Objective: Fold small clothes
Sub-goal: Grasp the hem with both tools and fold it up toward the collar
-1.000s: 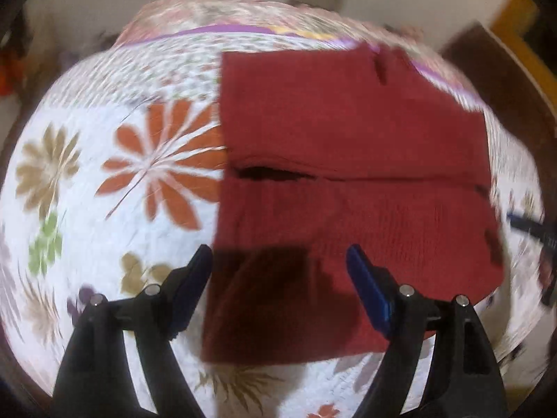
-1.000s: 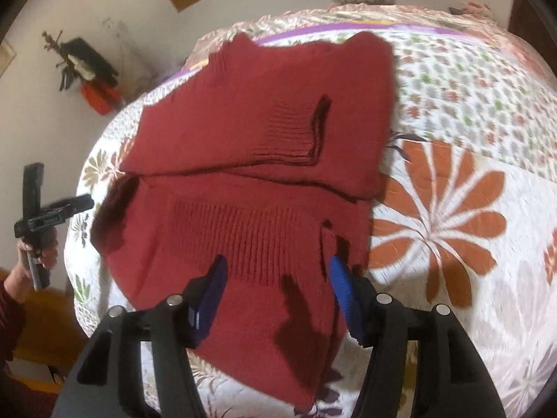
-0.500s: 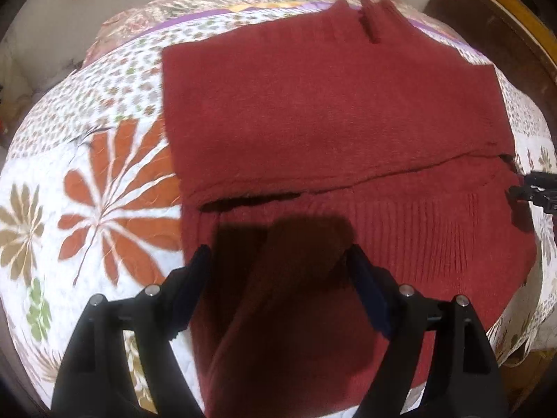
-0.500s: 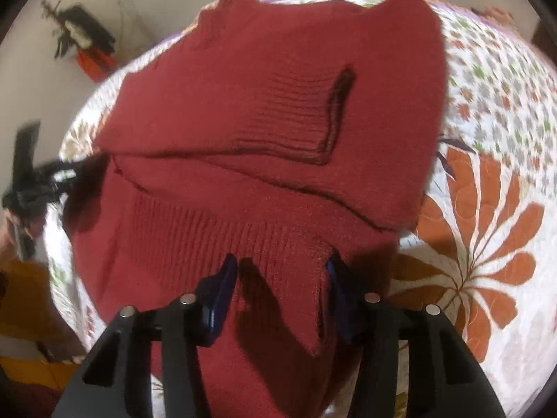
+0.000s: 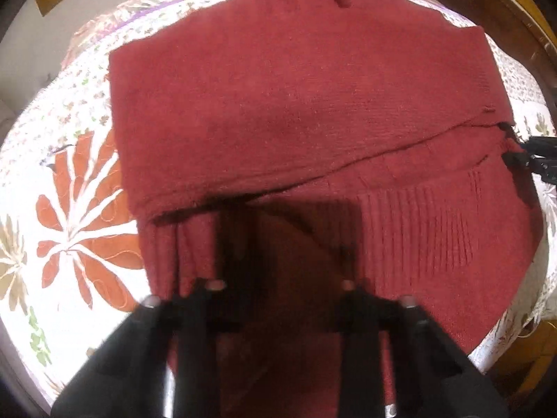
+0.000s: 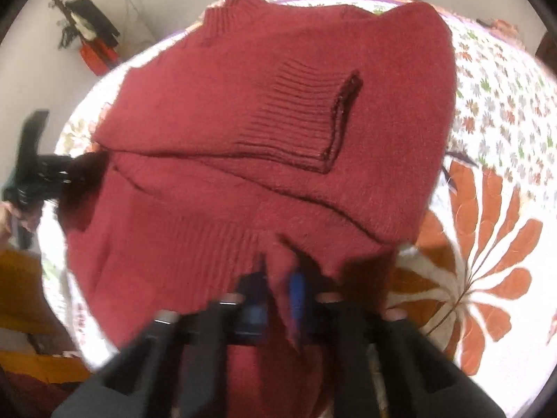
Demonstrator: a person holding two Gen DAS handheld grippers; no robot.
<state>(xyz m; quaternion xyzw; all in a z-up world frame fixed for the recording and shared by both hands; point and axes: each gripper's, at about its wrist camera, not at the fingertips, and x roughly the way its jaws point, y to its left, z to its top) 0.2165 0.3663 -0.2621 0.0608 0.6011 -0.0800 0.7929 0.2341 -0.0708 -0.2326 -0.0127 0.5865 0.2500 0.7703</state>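
A dark red knitted sweater (image 6: 243, 146) is lying partly folded on a white quilted bedspread with orange flower prints (image 6: 487, 244). The right gripper (image 6: 278, 292) is pinching the sweater's ribbed hem between nearly closed blue pads. The left gripper (image 5: 278, 278) is hovering over the hem, jaws spread wide, gripping nothing.
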